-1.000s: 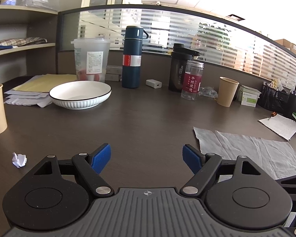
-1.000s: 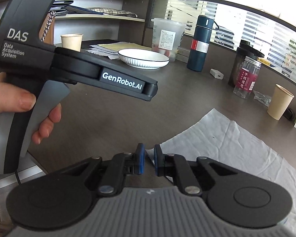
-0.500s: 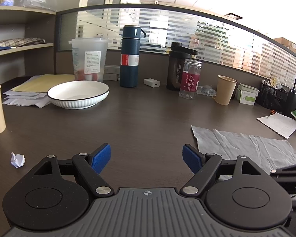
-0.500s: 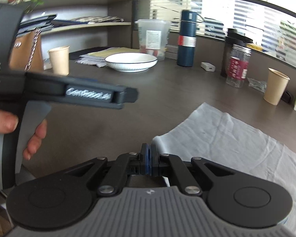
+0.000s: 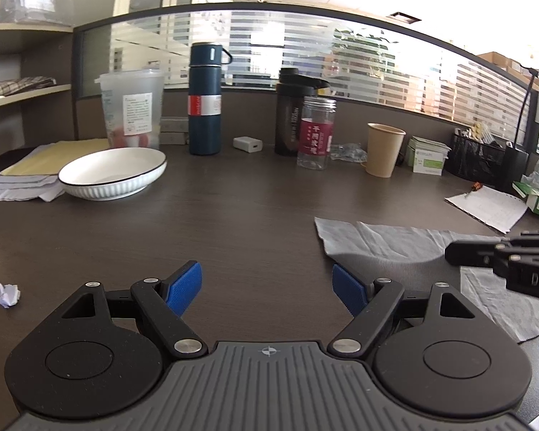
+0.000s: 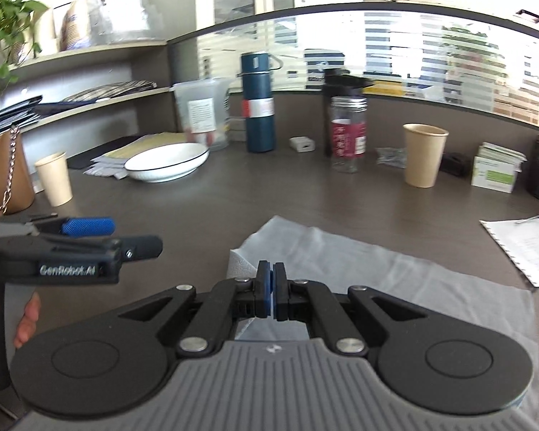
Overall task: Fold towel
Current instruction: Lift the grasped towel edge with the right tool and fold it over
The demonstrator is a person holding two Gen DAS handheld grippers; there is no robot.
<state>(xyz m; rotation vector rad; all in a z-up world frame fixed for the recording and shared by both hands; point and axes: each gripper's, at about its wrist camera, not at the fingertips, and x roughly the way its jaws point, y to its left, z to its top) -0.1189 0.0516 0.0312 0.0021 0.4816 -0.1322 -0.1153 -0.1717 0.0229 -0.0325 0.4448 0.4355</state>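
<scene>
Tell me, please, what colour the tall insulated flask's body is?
Dark blue insulated flask, red-and-silver label band; clearest in the left wrist view.

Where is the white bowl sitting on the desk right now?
The white bowl sits at the far left of the desk in both views, beside a stack of papers and before the clear plastic tub.

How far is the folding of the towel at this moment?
Only the start is done: the right tool is shut on the near corner of the grey towel, which curls up off the desk. The left tool is open and empty. No fold is laid yet; the towel lies mostly flat.
</scene>
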